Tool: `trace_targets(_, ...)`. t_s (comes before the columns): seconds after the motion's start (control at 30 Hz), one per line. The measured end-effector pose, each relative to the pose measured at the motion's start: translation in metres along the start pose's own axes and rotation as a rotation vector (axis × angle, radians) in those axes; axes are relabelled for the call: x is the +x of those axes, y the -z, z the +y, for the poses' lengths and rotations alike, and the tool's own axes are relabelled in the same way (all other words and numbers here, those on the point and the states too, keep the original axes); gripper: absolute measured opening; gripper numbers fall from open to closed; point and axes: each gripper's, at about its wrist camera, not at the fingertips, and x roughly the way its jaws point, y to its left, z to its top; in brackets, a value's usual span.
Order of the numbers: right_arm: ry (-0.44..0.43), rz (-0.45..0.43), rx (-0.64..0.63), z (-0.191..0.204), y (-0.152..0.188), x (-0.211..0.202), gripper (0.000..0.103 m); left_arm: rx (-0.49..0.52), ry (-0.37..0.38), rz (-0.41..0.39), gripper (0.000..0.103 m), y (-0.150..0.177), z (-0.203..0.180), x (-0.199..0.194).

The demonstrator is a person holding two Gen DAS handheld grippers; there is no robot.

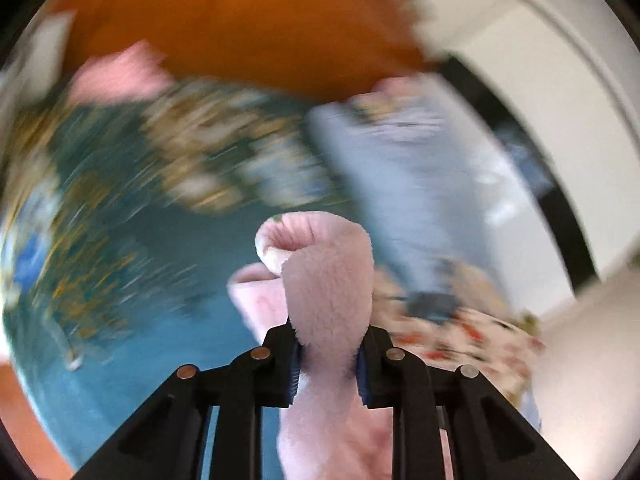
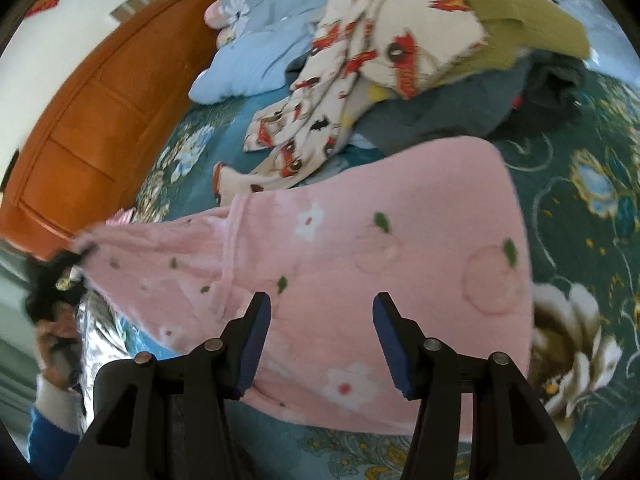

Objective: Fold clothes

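A fuzzy pink garment (image 2: 360,264) with flower and fruit prints hangs stretched above the teal floral bedspread (image 2: 580,184). My left gripper (image 1: 326,360) is shut on a bunched end of the pink garment (image 1: 328,280); the view around it is motion-blurred. In the right wrist view the left gripper (image 2: 64,272) holds the garment's far left end. My right gripper (image 2: 322,344) is open, its blue-padded fingers (image 2: 256,344) just in front of the garment's near edge, touching nothing that I can see.
A pile of clothes lies at the back: a cream cartoon-print piece (image 2: 360,64), an olive green one (image 2: 520,12), dark grey ones (image 2: 460,108). Light blue pillows (image 2: 256,52) and an orange wooden headboard (image 2: 92,112) stand on the left.
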Motion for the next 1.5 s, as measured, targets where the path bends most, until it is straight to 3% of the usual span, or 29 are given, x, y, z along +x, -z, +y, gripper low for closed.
trace_targets(0.1,-0.006,-0.033,0.038,-0.014,0.002,-0.014,0.055,0.273,0.089,-0.016,0.023,0.013,-0.1,-0.012)
trace_targets(0.17,-0.006,-0.066,0.07,-0.026,0.003,-0.028,0.056,0.413,0.139,0.014,0.023,0.04,-0.159,-0.01)
trace_targets(0.23,-0.004,-0.097,0.103,-0.039,0.004,-0.041,0.056,0.518,0.157,0.076,0.024,0.077,-0.2,0.003)
trace_targets(0.33,0.001,-0.135,0.163,-0.061,0.012,-0.058,0.056,0.653,0.128,0.212,0.024,0.145,-0.245,0.036)
trace_targets(0.47,0.024,-0.151,0.232,-0.091,0.029,-0.071,0.056,0.77,0.09,0.385,0.024,0.232,-0.271,0.067)
trace_targets(0.6,0.045,-0.156,0.295,-0.118,0.043,-0.078,0.056,0.899,0.016,0.467,0.024,0.306,-0.287,0.075)
trace_targets(0.67,0.055,-0.159,0.326,-0.131,0.05,-0.081,0.056,0.942,-0.029,0.506,0.026,0.325,-0.288,0.082)
trace_targets(0.77,0.064,-0.162,0.36,-0.147,0.057,-0.084,0.056,0.979,-0.055,0.559,0.038,0.339,-0.288,0.087)
trace_targets(0.83,0.061,-0.162,0.37,-0.15,0.057,-0.082,0.056,0.973,-0.033,0.581,0.062,0.344,-0.288,0.086)
trace_targets(1.0,0.046,-0.161,0.357,-0.148,0.053,-0.077,0.056,0.926,0.053,0.619,0.064,0.33,-0.283,0.069)
trace_targets(1.07,0.05,-0.173,0.342,-0.147,0.05,-0.082,0.056,0.804,0.112,0.615,0.064,0.304,-0.263,0.058)
trace_targets(1.13,0.055,-0.199,0.313,-0.146,0.044,-0.091,0.056,0.631,0.101,0.591,0.065,0.27,-0.234,0.059)
trace_targets(1.2,0.041,-0.214,0.272,-0.139,0.036,-0.097,0.056,0.474,0.024,0.522,0.065,0.237,-0.205,0.066)
trace_targets(1.27,0.006,-0.216,0.22,-0.124,0.026,-0.097,0.056,0.348,-0.1,0.454,0.065,0.208,-0.175,0.077)
trace_targets(1.33,-0.035,-0.212,0.144,-0.1,0.018,-0.091,0.056,0.244,-0.133,0.439,0.065,0.197,-0.15,0.083)
trace_targets(1.43,-0.091,-0.163,0.032,-0.064,0.009,-0.069,0.055,0.098,-0.103,0.466,0.065,0.199,-0.12,0.085)
trace_targets(1.5,-0.078,-0.11,0.047,-0.055,0.001,-0.048,0.055,0.039,-0.079,0.481,0.065,0.199,-0.111,0.086)
